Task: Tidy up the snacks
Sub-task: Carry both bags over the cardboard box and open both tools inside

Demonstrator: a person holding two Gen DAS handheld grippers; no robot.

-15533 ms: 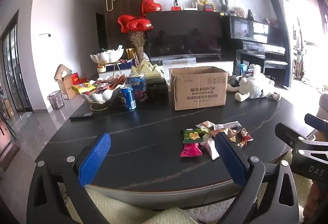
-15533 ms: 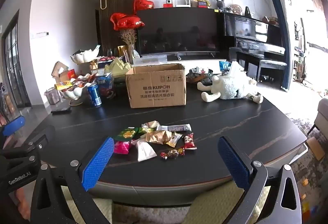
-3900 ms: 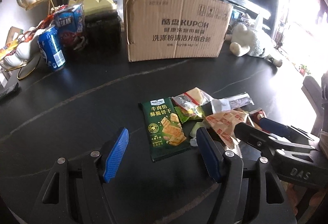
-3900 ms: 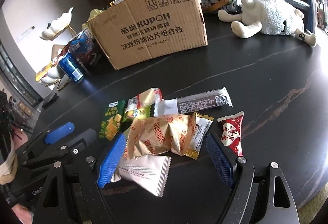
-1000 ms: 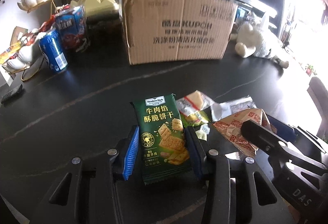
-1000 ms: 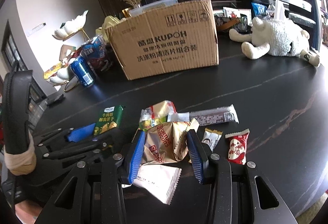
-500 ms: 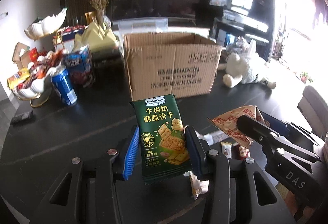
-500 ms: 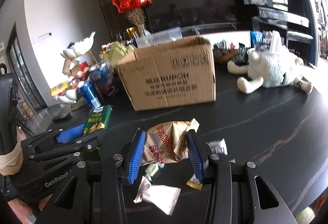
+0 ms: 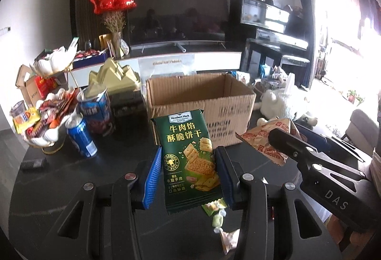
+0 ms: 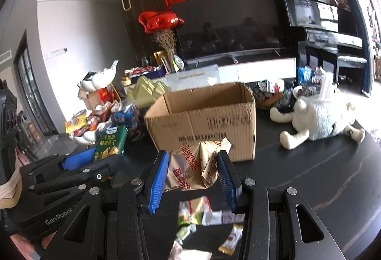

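Snacks (image 9: 189,160) clamped in both claws.

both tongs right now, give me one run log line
left tongs: shut on green cracker pack | right tongs: shut on gold biscuit bag | both lifted, facing open cardboard box

Daylight glares white from the right; fisheye edges curve darkly, nearest snack packets blurred.
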